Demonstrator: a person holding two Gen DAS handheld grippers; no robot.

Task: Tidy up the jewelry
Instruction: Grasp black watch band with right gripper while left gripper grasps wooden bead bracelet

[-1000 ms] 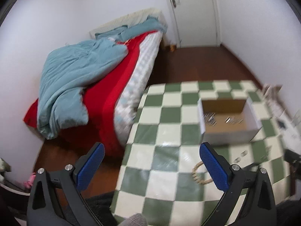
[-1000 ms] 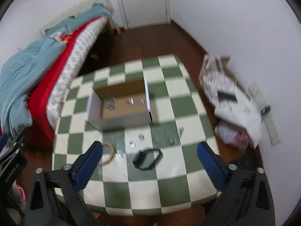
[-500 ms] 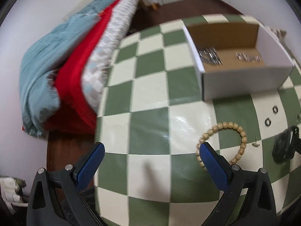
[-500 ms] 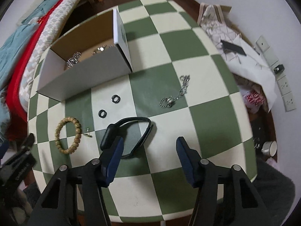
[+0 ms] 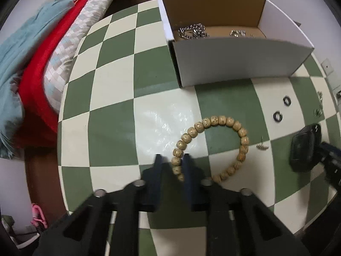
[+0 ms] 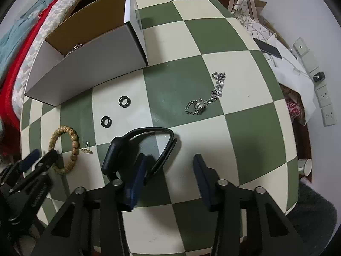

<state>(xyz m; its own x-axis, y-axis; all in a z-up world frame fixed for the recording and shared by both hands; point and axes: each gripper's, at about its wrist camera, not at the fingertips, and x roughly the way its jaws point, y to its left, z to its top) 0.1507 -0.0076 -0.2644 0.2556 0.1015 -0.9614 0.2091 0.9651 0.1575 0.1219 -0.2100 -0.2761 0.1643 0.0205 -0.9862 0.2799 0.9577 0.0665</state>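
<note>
A wooden bead bracelet (image 5: 215, 140) lies on the green-and-cream checked table (image 5: 115, 119). My left gripper (image 5: 173, 160) has closed its fingers around the bracelet's left side, at table level. The bracelet also shows in the right wrist view (image 6: 66, 147). My right gripper (image 6: 169, 160) is open, its left finger over the strap of a black watch (image 6: 138, 147). Two black rings (image 6: 125, 101) (image 6: 106, 121), a silver chain (image 6: 210, 97) and a small pin (image 6: 87, 149) lie on the table. An open cardboard box (image 5: 232, 64) holds silver jewelry (image 5: 192, 31).
A bed with a red and blue cover (image 5: 27, 68) stands left of the table. A white bag and papers (image 6: 285, 64) lie off the table's right edge, near wall sockets (image 6: 326, 102). A cup (image 6: 304, 166) sits on the floor at right.
Both grippers have dropped close to the table. The left gripper has gone from wide open to closed around the bead bracelet. The right gripper has moved in over the watch strap.
</note>
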